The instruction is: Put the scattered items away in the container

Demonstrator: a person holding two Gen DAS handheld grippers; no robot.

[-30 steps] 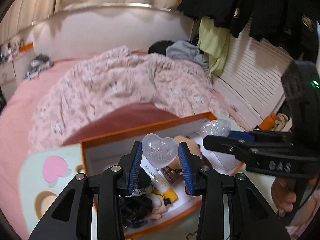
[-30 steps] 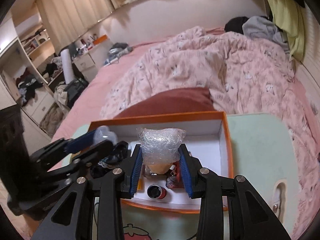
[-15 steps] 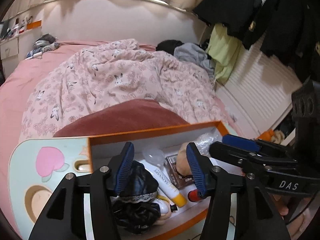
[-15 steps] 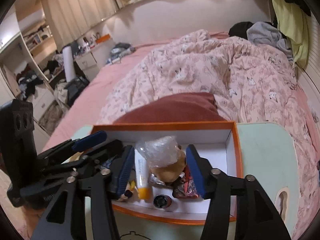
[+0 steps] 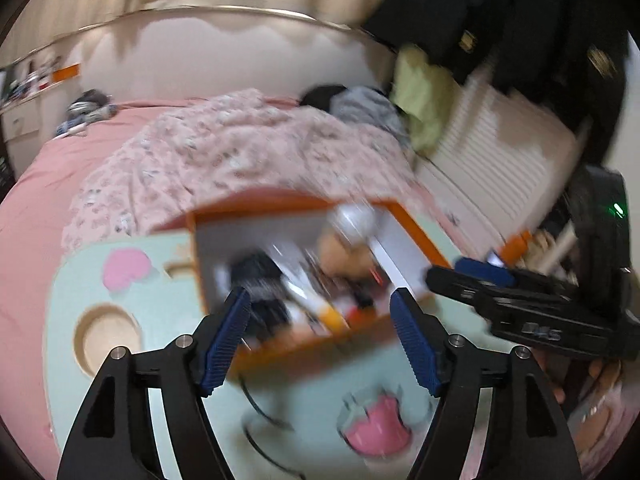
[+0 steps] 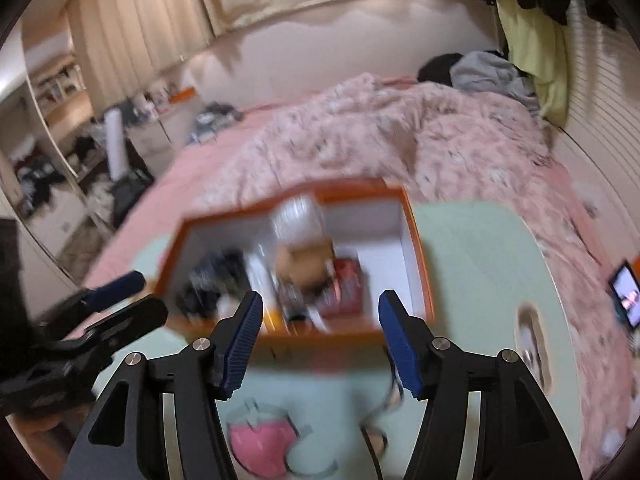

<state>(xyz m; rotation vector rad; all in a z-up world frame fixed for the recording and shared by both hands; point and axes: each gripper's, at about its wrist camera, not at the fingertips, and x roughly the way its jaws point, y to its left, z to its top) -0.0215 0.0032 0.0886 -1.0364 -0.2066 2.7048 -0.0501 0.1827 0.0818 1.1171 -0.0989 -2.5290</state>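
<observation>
Both claws backing off the orange box (image 5: 416, 236) at frame centre: left gripper (image 5: 320, 336) and right gripper (image 6: 320, 336) have just been opening, now released, nothing between them (heart trinket, wrapped bundle (image 6: 296, 220) dropped inside).

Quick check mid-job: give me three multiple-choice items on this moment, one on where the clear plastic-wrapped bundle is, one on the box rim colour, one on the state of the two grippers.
1. Where is the clear plastic-wrapped bundle?
A. in the orange-rimmed white box
B. on the mint-green cartoon-print tray table
C. between the right gripper pads

2. What colour is the box rim?
A. blue
B. orange
C. green

3. How do the left gripper and right gripper stand?
A. both clamped on items
B. one open, one shut
C. both open, empty

Answers: 1 A, it rests against the box's far wall. 2 B, an orange band edges it. 3 C, both jaws have just been opening; nothing sits between either blue pad pair.
</observation>
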